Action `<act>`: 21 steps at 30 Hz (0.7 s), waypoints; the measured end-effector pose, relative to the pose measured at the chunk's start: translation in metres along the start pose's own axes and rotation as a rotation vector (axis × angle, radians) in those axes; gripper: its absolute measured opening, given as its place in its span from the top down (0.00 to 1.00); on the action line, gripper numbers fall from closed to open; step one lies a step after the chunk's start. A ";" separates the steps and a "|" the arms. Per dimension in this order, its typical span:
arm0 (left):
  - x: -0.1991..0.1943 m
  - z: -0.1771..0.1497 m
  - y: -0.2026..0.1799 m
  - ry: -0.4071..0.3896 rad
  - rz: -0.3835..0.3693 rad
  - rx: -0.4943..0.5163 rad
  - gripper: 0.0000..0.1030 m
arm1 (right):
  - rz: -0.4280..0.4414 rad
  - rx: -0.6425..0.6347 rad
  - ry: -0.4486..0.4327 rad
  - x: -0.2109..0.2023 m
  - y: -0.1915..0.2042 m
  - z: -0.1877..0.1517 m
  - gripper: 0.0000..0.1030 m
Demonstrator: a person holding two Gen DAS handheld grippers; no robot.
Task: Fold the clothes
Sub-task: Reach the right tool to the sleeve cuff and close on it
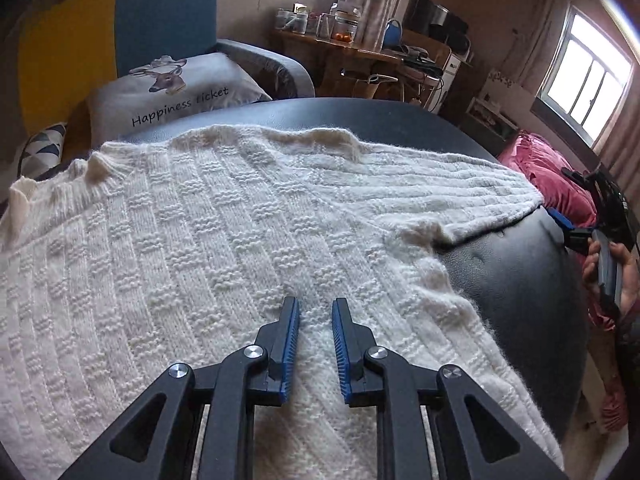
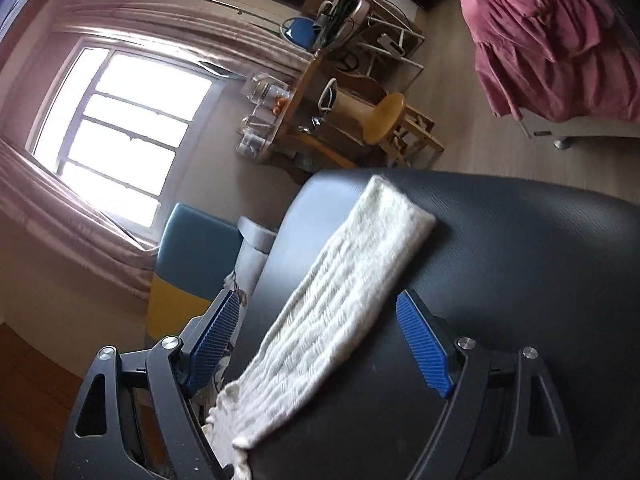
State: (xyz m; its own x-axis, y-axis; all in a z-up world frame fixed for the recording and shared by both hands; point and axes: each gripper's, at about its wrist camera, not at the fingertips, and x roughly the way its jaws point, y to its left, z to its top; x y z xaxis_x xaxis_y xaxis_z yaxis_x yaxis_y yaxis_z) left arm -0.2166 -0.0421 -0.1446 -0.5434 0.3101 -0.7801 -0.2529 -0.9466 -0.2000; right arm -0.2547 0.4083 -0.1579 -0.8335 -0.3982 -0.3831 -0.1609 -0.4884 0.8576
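Each gripper is built of matte black linkage arms joined by round silver screw heads, with triangular cut-outs in the outer links. On the left gripper (image 1: 316, 308) and right gripper (image 2: 320, 312), ribbed blue pads (image 1: 291, 348) are fitted. A bare-skinned hand (image 1: 608, 276) is seen.

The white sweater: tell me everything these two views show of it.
The white sweater is a cream, fuzzy knit with a basket-weave block pattern and ribbed edges. It lies spread flat on the dark leather-like table, one sleeve stretched out straight toward the table's edge. The left gripper sits over its body, jaws slightly apart, holding nothing. The right gripper is wide open, its jaws on either side of the sleeve.
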 end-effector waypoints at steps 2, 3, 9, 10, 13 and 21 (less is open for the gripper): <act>0.000 -0.001 0.001 0.000 -0.005 -0.011 0.84 | -0.046 0.004 0.011 0.004 0.002 0.003 0.18; 0.000 -0.001 0.002 -0.001 -0.010 -0.017 0.84 | -0.072 0.006 0.019 0.005 0.003 0.005 0.18; 0.000 -0.001 0.008 -0.005 -0.041 -0.052 0.84 | -0.285 -0.083 0.084 0.030 0.024 0.009 0.18; 0.000 -0.001 0.009 -0.005 -0.046 -0.058 0.84 | -0.331 -0.136 0.094 0.036 0.032 0.006 0.18; 0.000 -0.002 0.011 -0.007 -0.061 -0.076 0.84 | -0.438 -0.252 0.114 0.051 0.046 -0.001 0.18; -0.001 -0.004 0.014 -0.013 -0.088 -0.108 0.84 | -0.493 -0.266 0.120 0.056 0.038 -0.006 0.87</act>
State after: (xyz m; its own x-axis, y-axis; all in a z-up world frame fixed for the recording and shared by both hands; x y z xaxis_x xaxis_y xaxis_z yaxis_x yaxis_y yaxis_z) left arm -0.2165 -0.0561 -0.1488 -0.5332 0.3931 -0.7491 -0.2126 -0.9193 -0.3311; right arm -0.3049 0.3629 -0.1487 -0.6253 -0.1517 -0.7655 -0.3637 -0.8112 0.4579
